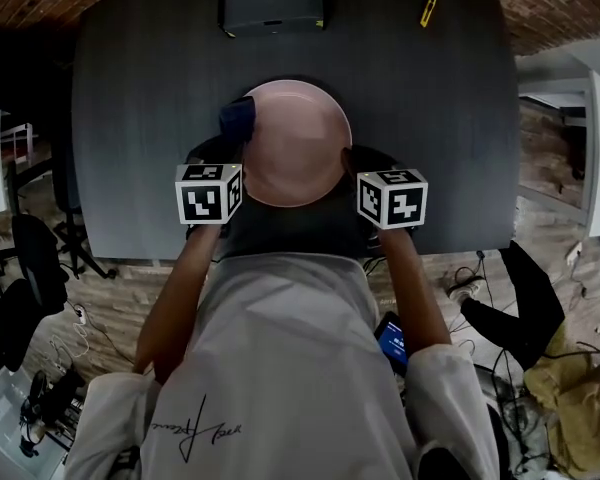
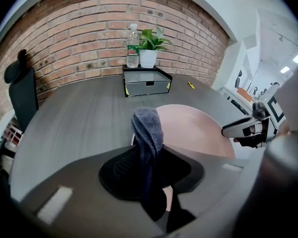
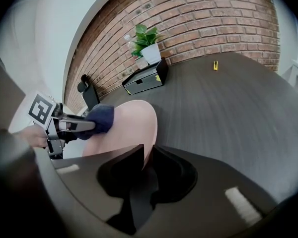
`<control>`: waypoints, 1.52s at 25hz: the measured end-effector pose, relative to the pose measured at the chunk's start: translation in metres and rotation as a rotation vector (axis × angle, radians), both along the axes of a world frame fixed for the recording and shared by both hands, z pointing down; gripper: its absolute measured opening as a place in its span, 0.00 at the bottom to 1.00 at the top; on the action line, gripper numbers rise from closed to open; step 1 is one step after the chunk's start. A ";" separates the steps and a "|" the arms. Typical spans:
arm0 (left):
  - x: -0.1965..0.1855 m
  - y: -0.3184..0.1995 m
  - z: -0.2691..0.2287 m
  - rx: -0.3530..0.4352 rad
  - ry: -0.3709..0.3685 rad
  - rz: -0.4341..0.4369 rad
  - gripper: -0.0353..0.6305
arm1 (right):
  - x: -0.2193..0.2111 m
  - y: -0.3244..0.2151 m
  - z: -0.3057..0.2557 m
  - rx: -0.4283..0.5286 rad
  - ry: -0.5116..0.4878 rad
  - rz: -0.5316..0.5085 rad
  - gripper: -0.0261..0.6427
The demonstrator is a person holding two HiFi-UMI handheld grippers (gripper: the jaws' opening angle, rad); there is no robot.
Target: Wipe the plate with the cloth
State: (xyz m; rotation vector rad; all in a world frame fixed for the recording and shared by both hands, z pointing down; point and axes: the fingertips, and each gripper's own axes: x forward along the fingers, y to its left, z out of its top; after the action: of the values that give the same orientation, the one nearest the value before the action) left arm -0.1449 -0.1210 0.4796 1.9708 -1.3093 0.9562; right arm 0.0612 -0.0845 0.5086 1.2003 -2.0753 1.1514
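A pale pink plate lies on the dark round table. My left gripper is shut on a bunched blue-grey cloth, which hangs over the plate's left rim. In the left gripper view the cloth stands up from between the jaws, with the plate just beyond it. My right gripper is at the plate's right rim. In the right gripper view its jaws are closed on the plate's edge, and the cloth shows across the plate.
A grey drawer box stands at the table's far edge, with a water bottle and a potted plant behind it. A small yellow item lies at the far right. A black chair stands to the left.
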 end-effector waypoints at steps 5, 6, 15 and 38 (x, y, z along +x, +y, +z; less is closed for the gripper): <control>0.002 -0.006 0.003 -0.012 0.010 -0.001 0.23 | -0.003 0.001 0.000 0.005 -0.005 0.002 0.13; 0.003 -0.007 0.004 -0.015 0.011 0.000 0.23 | -0.003 0.001 0.000 0.005 -0.005 0.002 0.13; 0.013 -0.017 0.011 -0.036 0.030 0.008 0.23 | 0.001 -0.001 0.001 0.015 -0.008 0.004 0.13; 0.048 -0.034 0.017 -0.057 0.058 0.087 0.23 | 0.013 -0.005 0.002 0.016 -0.021 0.046 0.12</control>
State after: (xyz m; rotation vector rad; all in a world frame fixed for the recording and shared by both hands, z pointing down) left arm -0.0965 -0.1550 0.4964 2.0106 -1.1606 0.9586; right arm 0.0745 -0.0893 0.5109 1.2552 -2.0863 1.1746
